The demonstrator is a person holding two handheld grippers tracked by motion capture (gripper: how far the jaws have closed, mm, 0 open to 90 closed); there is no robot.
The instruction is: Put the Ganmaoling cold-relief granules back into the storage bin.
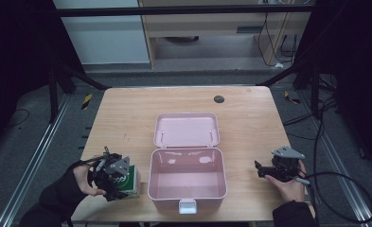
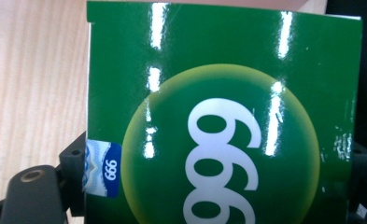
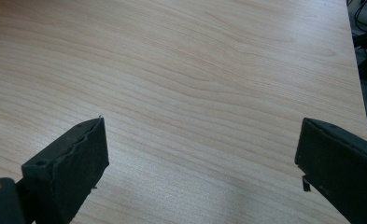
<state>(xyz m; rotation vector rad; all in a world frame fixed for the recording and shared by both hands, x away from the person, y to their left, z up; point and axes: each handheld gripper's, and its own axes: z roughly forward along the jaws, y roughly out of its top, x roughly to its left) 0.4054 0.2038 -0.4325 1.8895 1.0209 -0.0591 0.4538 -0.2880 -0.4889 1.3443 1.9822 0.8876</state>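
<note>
A glossy green carton [image 2: 228, 56] printed with a white "999" sits between the jaws of my left gripper [image 2: 218, 158], which is shut on its sides. From above, that gripper [image 1: 119, 179] holds the carton [image 1: 132, 178] at the table's front left, just left of an open pink box [image 1: 150, 182]. The box is empty, its lid [image 1: 186, 130] is laid back flat behind it, and a white latch [image 1: 187, 206] is at its front. My right gripper [image 1: 261, 170] rests to the right of the box. Its jaws [image 3: 200, 149] stand wide open over bare wood.
The wooden table [image 1: 127, 113] has a small black round disc [image 1: 219, 99] near its far edge. Black frame struts and cables run around the table on the floor. The table's right edge [image 3: 354, 70] lies close to my right gripper.
</note>
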